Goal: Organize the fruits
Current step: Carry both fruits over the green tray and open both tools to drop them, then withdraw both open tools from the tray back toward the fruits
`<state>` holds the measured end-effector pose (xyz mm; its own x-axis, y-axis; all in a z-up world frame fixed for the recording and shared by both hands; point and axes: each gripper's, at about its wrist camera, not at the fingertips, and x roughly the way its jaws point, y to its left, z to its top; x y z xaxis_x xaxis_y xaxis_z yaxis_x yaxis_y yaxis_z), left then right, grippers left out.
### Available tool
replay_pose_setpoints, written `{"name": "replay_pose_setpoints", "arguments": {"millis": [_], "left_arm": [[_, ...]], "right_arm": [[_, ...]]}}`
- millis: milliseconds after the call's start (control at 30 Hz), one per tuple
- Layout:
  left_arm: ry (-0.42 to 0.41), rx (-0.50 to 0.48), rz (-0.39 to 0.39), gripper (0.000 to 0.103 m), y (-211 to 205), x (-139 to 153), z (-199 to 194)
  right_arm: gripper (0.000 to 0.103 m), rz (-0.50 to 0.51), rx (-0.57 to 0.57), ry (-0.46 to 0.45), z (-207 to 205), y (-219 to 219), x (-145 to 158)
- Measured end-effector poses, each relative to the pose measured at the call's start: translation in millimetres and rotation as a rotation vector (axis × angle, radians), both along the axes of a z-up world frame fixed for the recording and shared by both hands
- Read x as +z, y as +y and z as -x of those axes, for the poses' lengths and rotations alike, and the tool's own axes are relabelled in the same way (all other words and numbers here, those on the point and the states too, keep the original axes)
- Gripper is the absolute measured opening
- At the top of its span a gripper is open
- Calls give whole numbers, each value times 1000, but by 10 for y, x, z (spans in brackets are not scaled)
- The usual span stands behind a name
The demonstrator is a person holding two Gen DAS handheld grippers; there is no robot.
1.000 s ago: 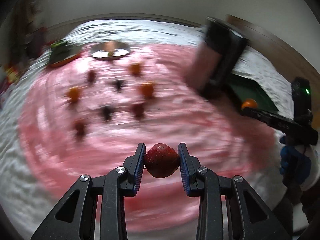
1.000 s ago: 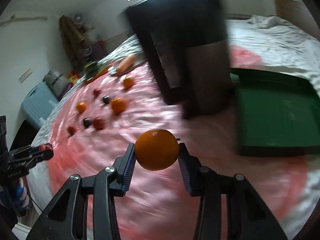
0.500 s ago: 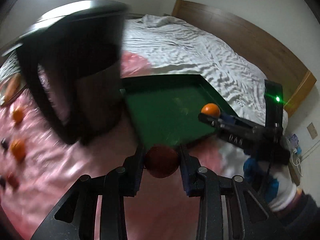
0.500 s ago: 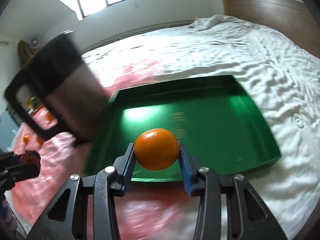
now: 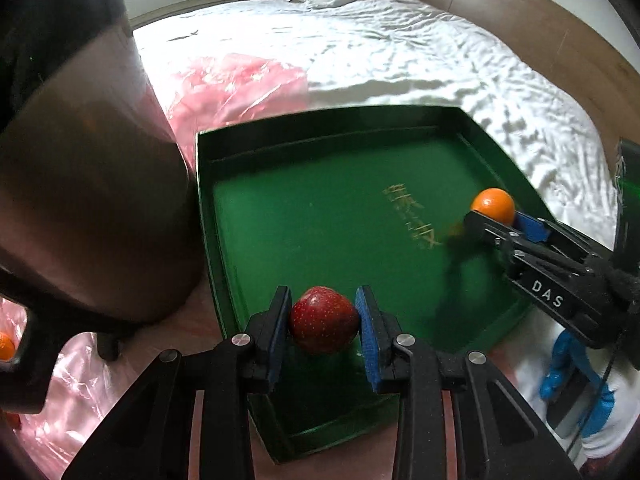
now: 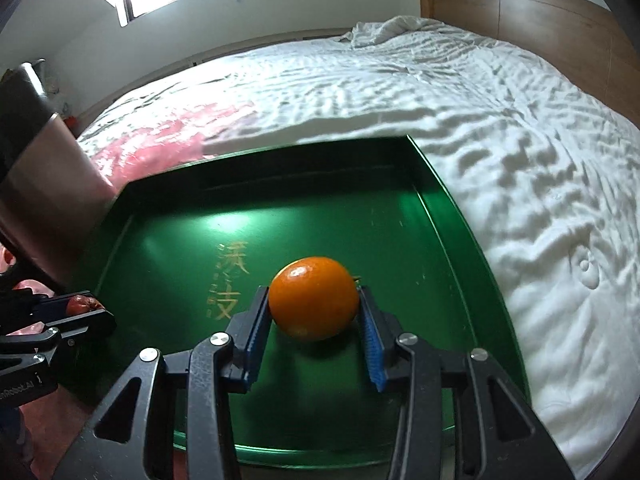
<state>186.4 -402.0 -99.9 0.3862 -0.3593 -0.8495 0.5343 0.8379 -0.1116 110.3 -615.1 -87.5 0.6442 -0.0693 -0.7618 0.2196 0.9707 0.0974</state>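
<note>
- Left wrist view: the left gripper [image 5: 323, 322] pinches a red apple [image 5: 323, 319] between its blue pads [image 5: 367, 336], which press on both sides of the fruit
- The apple hangs over the near edge of a green tray [image 5: 280, 216]; the tray floor stretches ahead of the fingertips, with gold lettering on it
- Ahead and to the right, the right gripper [image 5: 493, 216] reaches in over the tray's right side, carrying an orange [image 5: 493, 204]
- To the left of the tongs stands a dark bin [image 5: 80, 184] just beside the tray; pink plastic sheet [image 5: 236, 84] lies beyond it on a white bed [image 5: 400, 52]
- Right wrist view: the right gripper [image 6: 316, 316] has the orange [image 6: 314, 303] between its pads, the left pad touching it, the right one close against it
- The orange sits over the middle of the green tray [image 6: 448, 216]; at far left the left gripper [image 6: 86, 310] holds the apple [image 6: 82, 305] at the tray's left rim
</note>
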Motion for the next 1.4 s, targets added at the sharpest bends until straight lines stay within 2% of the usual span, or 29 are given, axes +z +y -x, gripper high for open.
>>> {"name": "replay_pose_setpoints", "arguments": {"millis": [167,267,367,433,467,500,567,733,900,1000,1100,1267,1400], "left_arm": [[-14,-2,-32,30,-51,-87,10],[-18,-18,-56,36,-78,-84,42],[-41,-11,-73,48,-66,-32,68],[-49,-4,-81,48,-67,9,59],[-52,0,-81,50,-58,33,66],[-59,4,-79,57,-43,65,78],[-77,15,-75,61,-39,123,99],[-97,15,-46,62,38,337,232],[-120,-11,14,62,206,648,535],[-111,-18,24,62,328,793,703],[-101,-16,43,62,498,918,874],[-133,-24,18,62,811,1120,1202],[-180,-8,15,71,1107,1284,1418]], "right_arm": [[53,1,-7,-1,17,12,-20],[54,5,-11,6,-6,8,-27],[54,10,-14,21,-16,19,-11],[81,21,-16,28,-13,27,15],[100,27,-20,17,15,29,66],[103,28,-24,9,22,26,95],[103,31,-30,-10,68,22,207],[103,38,-37,-40,216,75,446],[103,33,-43,-70,442,172,672],[103,27,-50,-82,614,257,778],[103,15,-47,-99,802,385,879],[103,-10,-29,-125,1131,708,1019],[103,-30,10,-150,1351,1072,1152]]}}
